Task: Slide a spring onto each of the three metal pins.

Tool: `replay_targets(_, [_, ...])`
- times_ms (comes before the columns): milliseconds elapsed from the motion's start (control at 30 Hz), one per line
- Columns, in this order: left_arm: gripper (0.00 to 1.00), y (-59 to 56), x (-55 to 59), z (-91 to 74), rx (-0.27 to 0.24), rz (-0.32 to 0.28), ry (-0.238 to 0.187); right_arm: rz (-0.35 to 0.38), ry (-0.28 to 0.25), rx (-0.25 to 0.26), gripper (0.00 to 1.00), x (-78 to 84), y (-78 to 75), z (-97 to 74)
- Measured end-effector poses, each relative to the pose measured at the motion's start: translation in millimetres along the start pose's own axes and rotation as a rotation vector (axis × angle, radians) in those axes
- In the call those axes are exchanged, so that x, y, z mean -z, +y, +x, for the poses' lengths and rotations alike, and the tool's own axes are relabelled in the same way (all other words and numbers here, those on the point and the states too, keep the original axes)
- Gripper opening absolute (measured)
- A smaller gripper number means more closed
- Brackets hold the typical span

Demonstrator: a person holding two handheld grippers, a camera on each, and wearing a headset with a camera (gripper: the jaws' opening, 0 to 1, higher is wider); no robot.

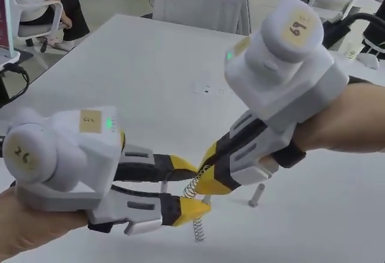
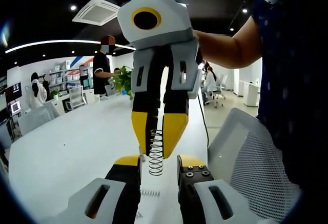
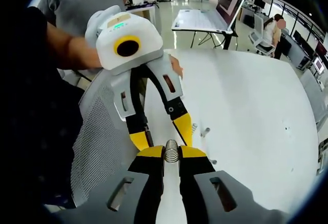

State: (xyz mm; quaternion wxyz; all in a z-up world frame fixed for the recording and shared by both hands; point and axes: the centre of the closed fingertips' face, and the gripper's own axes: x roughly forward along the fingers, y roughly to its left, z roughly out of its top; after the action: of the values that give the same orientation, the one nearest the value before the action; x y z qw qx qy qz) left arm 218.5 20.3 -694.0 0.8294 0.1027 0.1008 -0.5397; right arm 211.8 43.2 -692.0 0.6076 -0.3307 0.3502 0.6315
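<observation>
The spring (image 1: 194,185), a fine coil of bright steel wire, hangs just above the smooth white table (image 1: 150,64). It is pinched at its top by the yellow-tipped jaws of my right gripper (image 3: 171,155), I judge for steering. The jaws of my left gripper (image 2: 159,161) stand apart around the coil's lower end. A stubby grey pin (image 1: 257,195) waits nearby.

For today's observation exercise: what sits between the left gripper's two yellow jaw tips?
A spring, pinched by the right gripper, hangs between those tips; the left gripper view shows it.
</observation>
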Motion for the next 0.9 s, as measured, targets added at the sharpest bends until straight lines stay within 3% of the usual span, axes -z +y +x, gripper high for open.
replay_targets(367, [0.41,3.6,3.2,-6.1,-0.027,-0.022,-0.015,-0.002,0.007,0.011,0.08,1.5,-2.5,-1.4])
replay_targets(600, [0.54,16.2,7.8,-15.9,-0.081,-0.042,-0.029,0.005,0.012,0.023,0.08,5.4,-6.3,-4.5])
replay_targets(900, [0.63,28.2,16.2,-28.2,-0.138,-0.055,-0.033,0.007,0.027,0.041,0.08,12.3,-10.0,-8.5])
